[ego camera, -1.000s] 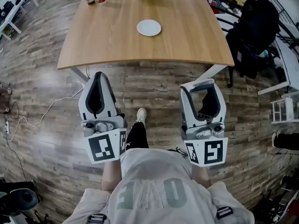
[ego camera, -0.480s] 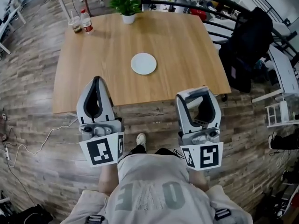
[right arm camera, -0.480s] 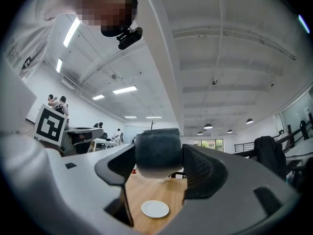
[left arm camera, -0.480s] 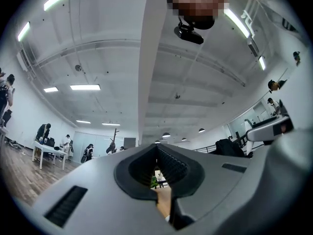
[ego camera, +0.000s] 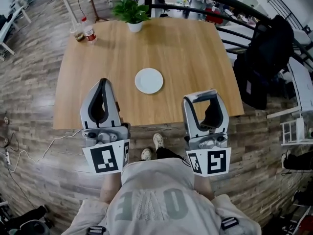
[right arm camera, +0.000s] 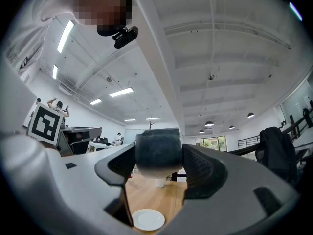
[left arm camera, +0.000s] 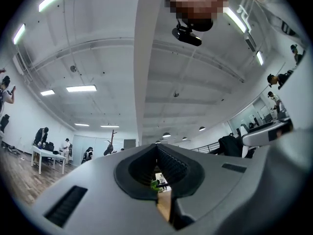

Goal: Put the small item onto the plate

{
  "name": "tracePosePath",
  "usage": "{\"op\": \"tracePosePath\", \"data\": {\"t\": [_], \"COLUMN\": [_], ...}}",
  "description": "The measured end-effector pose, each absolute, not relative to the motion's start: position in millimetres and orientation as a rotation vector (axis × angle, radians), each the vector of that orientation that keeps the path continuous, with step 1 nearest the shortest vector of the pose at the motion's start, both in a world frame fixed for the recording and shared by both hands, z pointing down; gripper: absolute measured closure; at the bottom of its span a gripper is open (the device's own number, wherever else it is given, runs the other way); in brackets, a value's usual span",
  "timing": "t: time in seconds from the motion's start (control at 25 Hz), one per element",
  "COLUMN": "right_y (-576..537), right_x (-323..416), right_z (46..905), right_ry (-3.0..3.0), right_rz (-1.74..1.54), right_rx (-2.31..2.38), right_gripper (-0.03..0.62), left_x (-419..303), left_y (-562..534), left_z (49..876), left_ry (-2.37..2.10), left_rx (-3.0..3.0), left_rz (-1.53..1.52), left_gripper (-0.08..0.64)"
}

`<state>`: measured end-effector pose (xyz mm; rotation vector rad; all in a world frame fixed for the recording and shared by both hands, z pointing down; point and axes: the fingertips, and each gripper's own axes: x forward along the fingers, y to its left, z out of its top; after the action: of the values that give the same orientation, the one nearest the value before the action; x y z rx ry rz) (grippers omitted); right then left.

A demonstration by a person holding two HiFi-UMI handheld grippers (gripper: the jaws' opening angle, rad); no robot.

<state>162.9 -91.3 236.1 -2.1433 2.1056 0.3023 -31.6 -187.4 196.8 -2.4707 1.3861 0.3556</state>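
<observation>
Small item (right arm camera: 158, 151) sits gripped in right gripper (ego camera: 204, 98) jaws, left gripper (ego camera: 102, 83) jaws closed, plate (ego camera: 149, 81) on table (ego camera: 195, 48).

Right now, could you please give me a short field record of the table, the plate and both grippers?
table: light wooden table, person standing at its near edge
plate: round white plate, nothing on it, near the table's middle
left gripper: jaws together, holding nothing
right gripper: shut on dark cylindrical small item, not yet on the plate
far side: green potted plant, plastic bottle, cup
</observation>
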Motion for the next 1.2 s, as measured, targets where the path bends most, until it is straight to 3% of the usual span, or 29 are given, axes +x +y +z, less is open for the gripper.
{"op": "tracePosePath", "data": {"t": [0.56, 1.2], "right_y": [-155, -214], "right_x": [231, 198], "right_z": [237, 254], "right_ry": [2.199, 2.310], "right_rz": [0.287, 0.253], "right_rx": [-2.058, -2.121], "right_gripper": [0.285, 0.285], "left_x": [51, 8], "left_y": [-232, -286], "left_z": [192, 199], "left_ry": [1.402, 1.439], "left_rx": [-2.425, -2.405], "left_rz": [0.314, 0.314], "left_gripper": [0.552, 0.551]}}
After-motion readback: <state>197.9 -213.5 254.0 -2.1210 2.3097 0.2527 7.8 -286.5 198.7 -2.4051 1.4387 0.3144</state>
